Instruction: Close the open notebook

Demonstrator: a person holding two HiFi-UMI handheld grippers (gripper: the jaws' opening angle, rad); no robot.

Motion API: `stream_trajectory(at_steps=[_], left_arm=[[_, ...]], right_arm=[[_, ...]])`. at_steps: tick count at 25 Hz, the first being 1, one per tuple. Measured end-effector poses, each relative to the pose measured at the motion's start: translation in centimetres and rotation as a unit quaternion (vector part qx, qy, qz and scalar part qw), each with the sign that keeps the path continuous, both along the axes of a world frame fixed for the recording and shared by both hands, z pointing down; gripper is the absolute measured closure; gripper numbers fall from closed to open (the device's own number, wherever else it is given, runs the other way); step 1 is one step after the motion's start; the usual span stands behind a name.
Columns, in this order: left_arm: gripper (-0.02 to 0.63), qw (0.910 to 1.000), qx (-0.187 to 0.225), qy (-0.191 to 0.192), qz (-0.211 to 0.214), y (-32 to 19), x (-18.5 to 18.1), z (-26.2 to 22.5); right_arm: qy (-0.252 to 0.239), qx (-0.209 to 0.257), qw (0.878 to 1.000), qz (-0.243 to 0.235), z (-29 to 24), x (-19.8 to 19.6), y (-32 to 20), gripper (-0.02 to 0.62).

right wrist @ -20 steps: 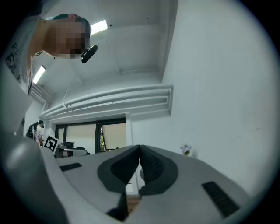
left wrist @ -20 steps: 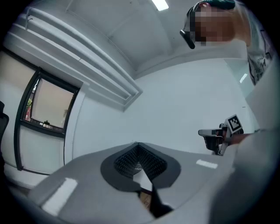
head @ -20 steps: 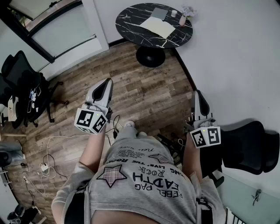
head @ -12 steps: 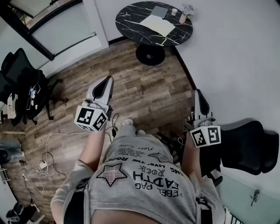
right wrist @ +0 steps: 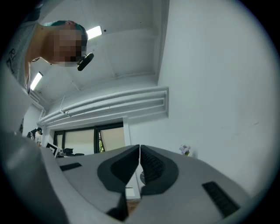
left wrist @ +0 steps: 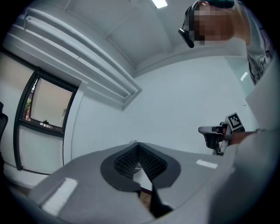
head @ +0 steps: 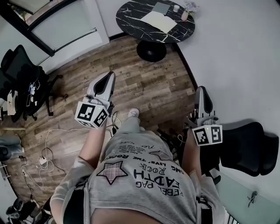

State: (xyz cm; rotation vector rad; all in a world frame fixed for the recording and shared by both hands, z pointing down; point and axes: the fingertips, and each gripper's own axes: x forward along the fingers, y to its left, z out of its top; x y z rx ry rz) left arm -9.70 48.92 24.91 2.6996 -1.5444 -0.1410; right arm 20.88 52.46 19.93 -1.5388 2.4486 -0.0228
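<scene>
The open notebook (head: 157,21) lies with white pages up on a round black marble table (head: 131,17) at the far end of the room, well beyond both grippers. My left gripper (head: 110,76) is held level over the wood floor, its jaws closed together with nothing between them. My right gripper (head: 201,90) is at the right near the white wall, shut and empty too. In the left gripper view the jaws (left wrist: 138,145) meet at the tip. In the right gripper view the jaws (right wrist: 139,148) are pressed together.
On the table also lie a grey book (head: 161,8), a small cup (head: 176,8) and a vase of flowers (head: 186,13). Black office chairs (head: 22,83) stand at the left, another chair (head: 249,148) at the right. Cables (head: 48,153) trail over the floor.
The person has stepped a little toward the table, which has slid up in the head view. Both grippers keep their pose and stay shut.
</scene>
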Motion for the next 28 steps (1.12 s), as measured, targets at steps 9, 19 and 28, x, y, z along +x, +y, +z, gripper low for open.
stream_trajectory(at_steps=[9, 19, 28], left_arm=[[0.597, 1.0000, -0.003, 0.002, 0.006, -4.4, 0.4, 0.5], [0.597, 0.9997, 0.004, 0.010, 0.020, -13.7, 0.1, 0.0], [0.597, 0.9994, 0.012, 0.010, 0.029, -23.2, -1.1, -0.9]], right_arm=[[0.001, -0.011, 1.000, -0.006, 0.7, -0.4, -3.8, 0.581], [0.012, -0.012, 1.000, -0.005, 0.2, -1.3, -12.3, 0.581], [0.013, -0.009, 1.000, 0.002, -0.5, -2.6, -20.6, 0.580]])
